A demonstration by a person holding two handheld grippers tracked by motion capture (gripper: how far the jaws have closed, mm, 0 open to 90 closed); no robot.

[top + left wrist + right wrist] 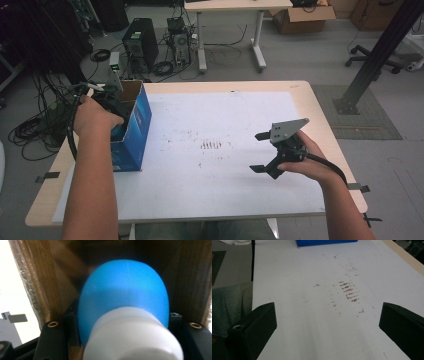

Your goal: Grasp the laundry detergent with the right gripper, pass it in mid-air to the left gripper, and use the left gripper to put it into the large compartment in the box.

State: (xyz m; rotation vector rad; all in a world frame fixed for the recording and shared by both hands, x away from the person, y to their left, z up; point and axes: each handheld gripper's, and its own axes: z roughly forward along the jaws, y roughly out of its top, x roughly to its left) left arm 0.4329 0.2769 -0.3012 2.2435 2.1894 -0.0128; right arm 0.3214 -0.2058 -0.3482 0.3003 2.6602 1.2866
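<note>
Blue bottle (125, 297) with a white cap (132, 337) takes the middle of the left gripper view, very near the camera and a little blurred. It sits between the two black jaws of the left gripper (125, 326), which stand close against its sides at the lower left and lower right of that frame, so the jaws look closed on the bottle. Brown cardboard walls stand around it on both sides and behind, which means the bottle is inside the box.

In the high view, the blue cardboard box (134, 131) stands at the left part of the table (300, 95), in the left middle of the frame, with its top open. The left hand (92, 116) reaches into this opening from above, and the gripper it holds is mostly hidden by the hand and the box wall.

The right gripper (261, 152) is in the right middle of the high view, held by the right hand (305, 160) above the white sheet (220, 120), well apart from the box. In the right gripper view its jaws stand wide open at the lower corners with nothing between them, and stained white sheet lies ahead.

I judge that the step in hand is moving the bottle through the box opening; whether it goes in or comes out I cannot tell. The next move calls for a straight vertical path, so the bottle does not catch the cardboard wall. The box seems light and may shift or tip, so the free right gripper could steady it.
</note>
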